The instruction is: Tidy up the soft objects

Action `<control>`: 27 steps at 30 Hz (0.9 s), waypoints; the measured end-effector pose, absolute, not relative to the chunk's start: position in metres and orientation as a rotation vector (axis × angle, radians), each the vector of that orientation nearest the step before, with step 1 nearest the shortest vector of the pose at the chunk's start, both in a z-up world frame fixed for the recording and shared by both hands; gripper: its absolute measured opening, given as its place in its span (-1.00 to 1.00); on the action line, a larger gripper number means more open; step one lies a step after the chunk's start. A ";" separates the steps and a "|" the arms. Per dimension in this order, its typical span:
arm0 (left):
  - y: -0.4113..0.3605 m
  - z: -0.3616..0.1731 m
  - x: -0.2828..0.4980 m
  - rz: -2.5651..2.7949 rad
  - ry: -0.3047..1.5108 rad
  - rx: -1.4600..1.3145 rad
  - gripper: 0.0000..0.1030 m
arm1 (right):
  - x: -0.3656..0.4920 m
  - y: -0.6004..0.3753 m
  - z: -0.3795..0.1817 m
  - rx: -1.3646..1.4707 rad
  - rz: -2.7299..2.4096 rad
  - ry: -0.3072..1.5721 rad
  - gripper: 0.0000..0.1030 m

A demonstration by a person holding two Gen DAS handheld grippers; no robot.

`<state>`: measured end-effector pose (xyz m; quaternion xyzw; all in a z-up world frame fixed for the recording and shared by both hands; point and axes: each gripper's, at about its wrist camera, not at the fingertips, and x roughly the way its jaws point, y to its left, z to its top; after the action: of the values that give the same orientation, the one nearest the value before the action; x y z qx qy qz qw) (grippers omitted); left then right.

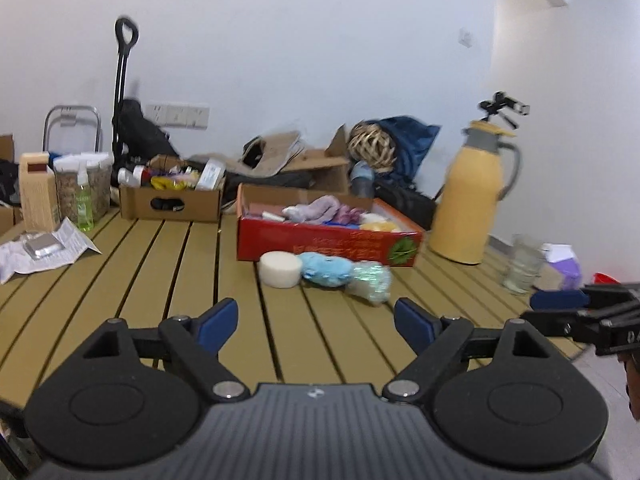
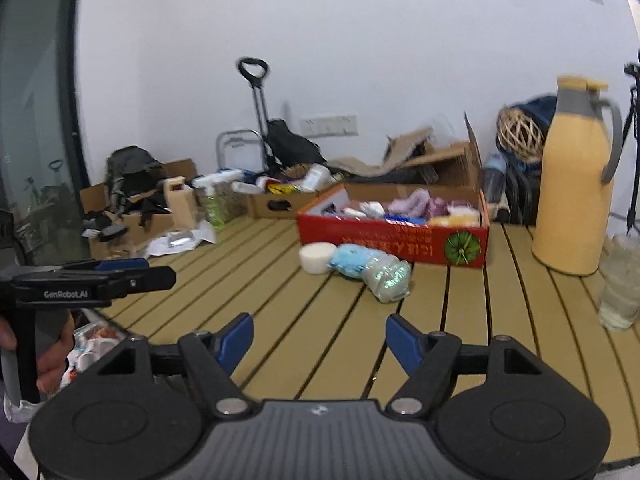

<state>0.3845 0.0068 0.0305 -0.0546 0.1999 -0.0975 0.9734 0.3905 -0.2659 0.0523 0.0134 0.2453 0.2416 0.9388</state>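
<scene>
Three soft things lie in a row on the slatted table in front of a red box point(image 1: 328, 242) point(image 2: 384, 236): a white round sponge point(image 1: 279, 269) point(image 2: 316, 258), a light blue fluffy piece point(image 1: 326, 269) point(image 2: 352, 261) and a shiny green-white scrubber point(image 1: 370, 282) point(image 2: 388, 278). The box holds purple, white and yellow soft items point(image 1: 320, 210) point(image 2: 416, 204). My left gripper point(image 1: 316, 320) is open and empty, short of the row. My right gripper point(image 2: 320, 340) is open and empty, also short of it. Each shows from the side in the other's view, the right one point(image 1: 560, 300) and the left one point(image 2: 120, 268).
A tall yellow thermos jug point(image 1: 470, 200) point(image 2: 576, 184) stands right of the box, with a glass point(image 1: 520, 264) point(image 2: 622, 284) near it. A brown cardboard box point(image 1: 172, 196), a spray bottle point(image 1: 84, 204), a carton point(image 1: 38, 196) and paper point(image 1: 44, 252) sit at the table's left back.
</scene>
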 end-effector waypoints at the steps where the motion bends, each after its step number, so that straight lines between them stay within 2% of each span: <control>1: 0.008 0.027 0.401 -0.182 0.424 -0.114 0.67 | 0.405 -0.264 0.047 0.032 0.486 0.512 0.39; 6: 0.006 0.007 0.494 -0.146 0.502 -0.067 0.57 | 0.481 -0.243 0.020 -0.020 0.441 0.555 0.36; 13: -0.006 -0.024 0.595 -0.161 0.574 0.004 0.57 | 0.577 -0.224 -0.007 -0.026 0.392 0.595 0.32; 15: -0.007 -0.033 0.615 -0.162 0.587 0.009 0.56 | 0.601 -0.223 -0.015 0.003 0.385 0.605 0.16; 17: -0.003 -0.039 0.629 -0.180 0.600 -0.023 0.35 | 0.617 -0.224 -0.022 0.015 0.376 0.616 -0.16; 18: -0.001 -0.043 0.634 -0.194 0.602 -0.044 0.27 | 0.624 -0.227 -0.027 0.033 0.374 0.625 -0.18; 19: 0.001 -0.048 0.637 -0.213 0.604 -0.069 0.08 | 0.627 -0.229 -0.029 0.049 0.376 0.633 -0.20; 23: 0.013 -0.050 0.637 -0.245 0.601 -0.152 -0.01 | 0.633 -0.234 -0.029 0.058 0.391 0.630 -0.46; 27: 0.015 -0.049 0.638 -0.241 0.603 -0.166 -0.03 | 0.633 -0.237 -0.030 0.074 0.385 0.624 -0.54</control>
<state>0.6378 0.0153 -0.0486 -0.0815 0.2959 -0.1184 0.9444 0.6328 -0.2366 -0.0297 0.0362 0.3052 0.1881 0.9328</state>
